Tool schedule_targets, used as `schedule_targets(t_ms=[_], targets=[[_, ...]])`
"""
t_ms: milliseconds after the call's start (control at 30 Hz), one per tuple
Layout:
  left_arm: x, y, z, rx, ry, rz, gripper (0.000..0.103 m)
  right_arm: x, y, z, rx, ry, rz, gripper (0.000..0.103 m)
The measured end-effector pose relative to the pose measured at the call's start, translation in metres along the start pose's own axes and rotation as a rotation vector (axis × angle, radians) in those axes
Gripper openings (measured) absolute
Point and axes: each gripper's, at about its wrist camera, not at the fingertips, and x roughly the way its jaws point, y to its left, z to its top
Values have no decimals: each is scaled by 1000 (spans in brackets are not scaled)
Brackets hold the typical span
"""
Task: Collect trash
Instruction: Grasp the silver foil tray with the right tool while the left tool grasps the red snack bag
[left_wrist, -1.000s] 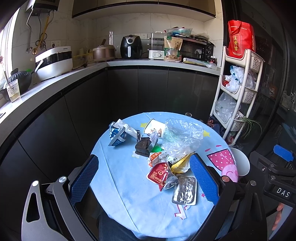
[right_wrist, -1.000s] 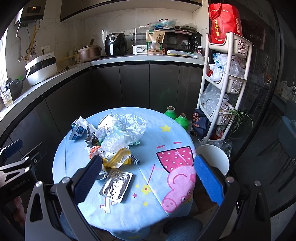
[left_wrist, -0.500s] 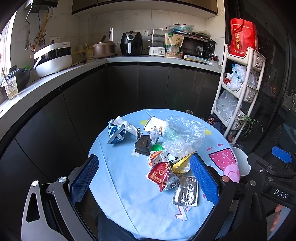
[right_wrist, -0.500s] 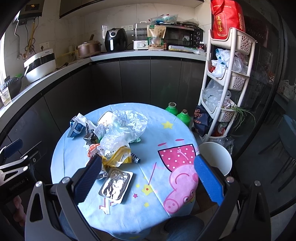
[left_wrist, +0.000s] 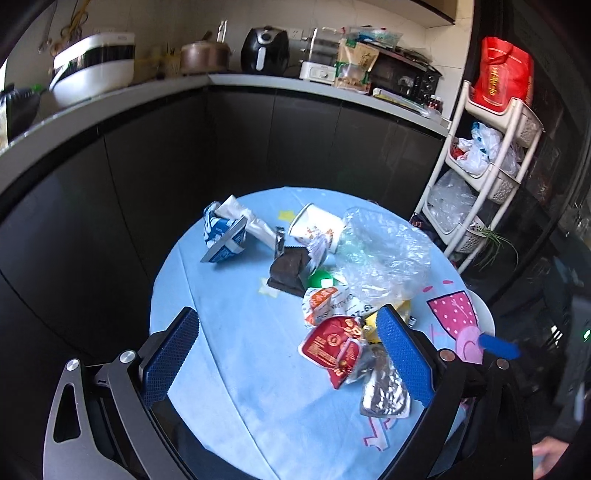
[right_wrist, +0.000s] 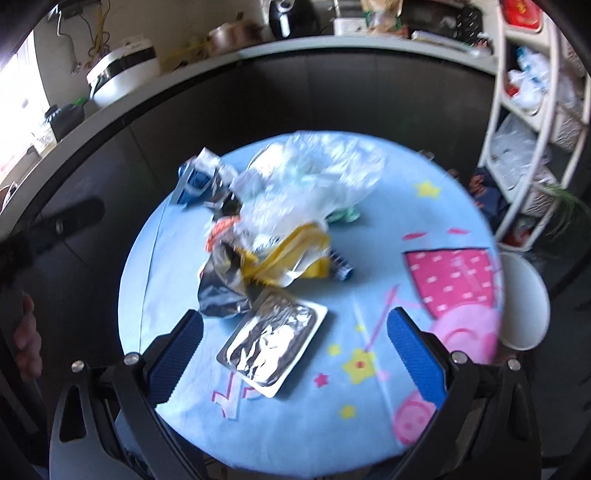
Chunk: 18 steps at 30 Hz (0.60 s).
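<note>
Trash (left_wrist: 332, 291) is lying heaped mid-table as the left gripper (left_wrist: 288, 354), fingers spread and empty, is dipping closer than a second ago. Right wrist view: the right gripper (right_wrist: 295, 354), likewise released, is closing on the foil tray (right_wrist: 273, 347) near the table's (right_wrist: 369, 424) front edge, suggesting pickup is starting.

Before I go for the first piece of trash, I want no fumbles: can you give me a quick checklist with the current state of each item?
1. Right gripper open and empty: ok.
2. Left gripper open and empty: ok.
3. Foil tray lying flat, apart from the pile, between the right fingers' line: ok.
4. Red wrapper free to lift: not ok, it overlaps the crumpled foil beside it.
5. White bin at the table's edge, open: ok.
6. Right view sharp enough to aim: not ok, blurred.
</note>
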Motion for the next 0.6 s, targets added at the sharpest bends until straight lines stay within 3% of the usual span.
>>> schedule_targets(t_ms=[133, 233, 467, 533, 600], targets=[[13, 11, 1, -31, 28, -48, 87, 36, 2, -10, 7, 86, 44, 100], [22, 14, 1, -57, 55, -69, 86, 55, 1, -16, 26, 145, 43, 89], [45, -4, 4, 15, 111, -139, 76, 78, 14, -23, 11, 171, 57, 82], [47, -11, 6, 45, 114, -152, 76, 79, 18, -23, -9, 158, 30, 71], [47, -16, 5, 72, 123, -179, 73, 79, 17, -20, -4, 154, 47, 45]])
